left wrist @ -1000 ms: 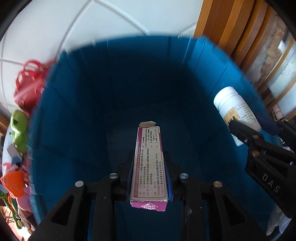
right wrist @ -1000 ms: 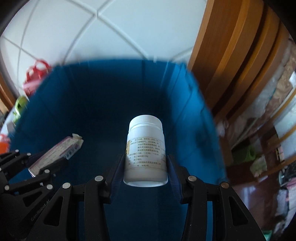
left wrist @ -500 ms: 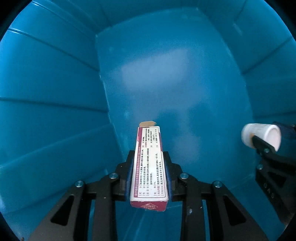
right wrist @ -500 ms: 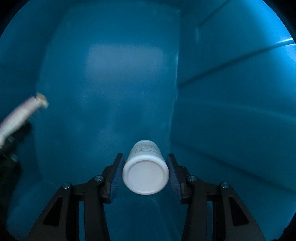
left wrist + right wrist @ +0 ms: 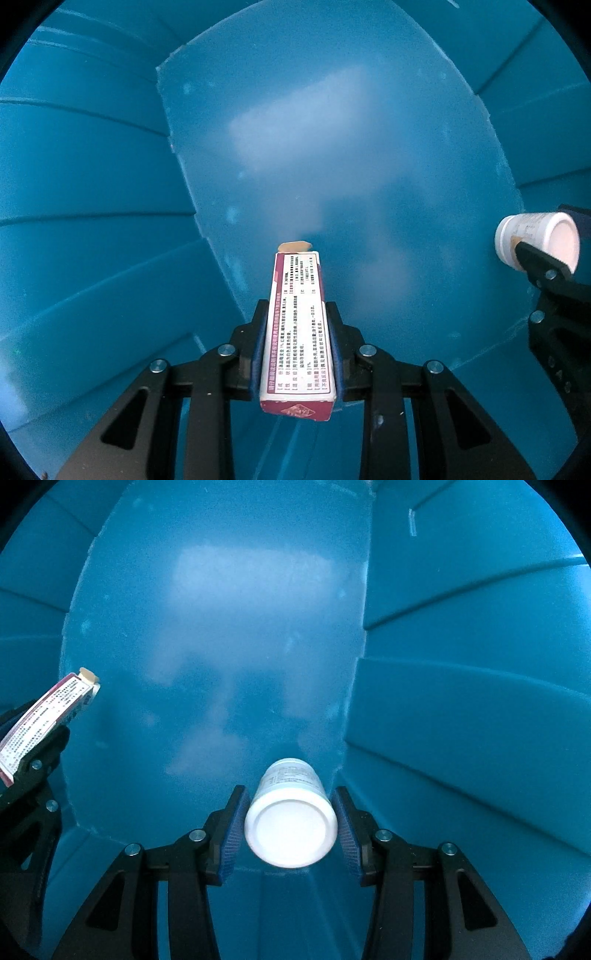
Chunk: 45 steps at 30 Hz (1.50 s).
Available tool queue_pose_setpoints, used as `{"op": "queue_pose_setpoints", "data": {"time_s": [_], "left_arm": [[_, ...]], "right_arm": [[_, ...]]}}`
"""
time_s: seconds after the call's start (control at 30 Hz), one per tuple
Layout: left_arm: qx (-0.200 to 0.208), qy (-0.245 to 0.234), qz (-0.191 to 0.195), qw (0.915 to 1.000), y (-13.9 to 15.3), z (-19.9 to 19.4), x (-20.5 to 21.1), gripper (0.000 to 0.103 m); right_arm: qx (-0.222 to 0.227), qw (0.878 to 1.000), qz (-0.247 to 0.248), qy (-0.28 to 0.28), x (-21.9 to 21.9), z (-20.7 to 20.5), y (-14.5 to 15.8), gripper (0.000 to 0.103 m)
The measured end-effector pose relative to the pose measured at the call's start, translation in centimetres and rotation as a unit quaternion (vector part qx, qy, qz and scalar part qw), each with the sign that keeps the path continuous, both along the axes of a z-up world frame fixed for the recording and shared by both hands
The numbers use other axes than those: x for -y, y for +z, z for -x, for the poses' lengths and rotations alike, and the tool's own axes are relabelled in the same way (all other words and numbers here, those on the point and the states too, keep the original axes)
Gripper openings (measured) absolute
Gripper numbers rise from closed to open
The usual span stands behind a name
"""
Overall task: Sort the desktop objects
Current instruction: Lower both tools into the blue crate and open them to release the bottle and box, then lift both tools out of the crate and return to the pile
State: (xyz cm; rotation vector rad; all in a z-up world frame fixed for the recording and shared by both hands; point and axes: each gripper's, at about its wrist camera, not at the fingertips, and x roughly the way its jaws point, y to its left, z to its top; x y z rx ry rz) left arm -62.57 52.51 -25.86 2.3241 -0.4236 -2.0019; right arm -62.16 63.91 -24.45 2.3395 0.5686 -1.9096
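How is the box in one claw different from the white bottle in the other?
The box is long, flat-sided and maroon-edged with printed text; the bottle is round and white. The left gripper holds the box, the right gripper the bottle. Both are clamped, pointing down inside the blue bin.

Left gripper (image 5: 297, 314) inside blue bin (image 5: 92, 177), pointing steeply down at bin floor. Both pads pressed on long sides of narrow medicine box (image 5: 298, 332): white printed panel facing camera, maroon edging, maroon end nearest camera, tan flap at far end. Box far end above bin floor; contact with floor cannot be told. Right of box, near bin's right wall: right gripper (image 5: 532, 254), black, clamped on white bottle (image 5: 535, 236), bottle base toward camera. Bin walls ribbed, floor pale, glossy.
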Motion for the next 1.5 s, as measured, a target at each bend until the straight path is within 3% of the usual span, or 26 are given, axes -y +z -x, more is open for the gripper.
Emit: {"op": "queue_pose_setpoints", "data": {"time_s": [0.33, 0.7, 0.8, 0.83, 0.97, 1.03, 1.3, 1.37, 1.43, 1.5], "left_arm": [[0.023, -0.017, 0.005, 0.9996, -0.6, -1.0, -1.9, 0.028], [0.014, -0.011, -0.007, 0.9998, -0.2, -0.5, -1.4, 0.030], [0.002, -0.011, -0.018, 0.9998, 0.3, 0.0, -0.9, 0.061], [-0.003, -0.009, -0.022, 0.9997, 0.7, 0.1, -0.7, 0.076], [-0.028, 0.002, -0.032, 0.9991, 3.2, 0.7, 0.1, 0.079], [-0.037, 0.013, -0.040, 0.9984, 4.6, 0.9, 0.8, 0.079], [-0.097, 0.042, -0.103, 0.9890, 12.2, -0.8, 2.4, 0.079], [-0.126, 0.042, -0.113, 0.9847, 14.6, -2.0, 2.6, 0.079], [-0.164, 0.043, -0.127, 0.9774, 17.0, -3.6, 3.0, 0.079], [-0.203, 0.035, -0.132, 0.9697, 19.0, -5.5, 3.5, 0.079]], "right_arm": [[0.018, 1.000, -0.001, -0.001, 0.0, -0.9, 0.4, 0.046], [0.010, 1.000, 0.009, -0.009, -0.1, -1.2, 2.5, 0.051], [0.000, 1.000, 0.016, -0.009, 0.0, -1.2, 3.7, 0.063], [-0.007, 1.000, 0.019, -0.011, 0.0, -1.1, 4.4, 0.066], [-0.033, 0.999, 0.029, -0.010, -0.6, -0.4, 7.2, 0.067], [-0.049, 0.998, 0.035, 0.000, 0.6, -2.1, 9.9, 0.072], [-0.127, 0.989, 0.063, 0.047, -1.8, -2.2, 18.8, 0.084], [-0.149, 0.985, 0.072, 0.053, 0.0, -3.1, 17.8, 0.086], [-0.180, 0.978, 0.083, 0.058, 0.0, -3.8, 19.9, 0.091], [-0.217, 0.969, 0.095, 0.067, -0.1, -5.4, 19.9, 0.098]]}}
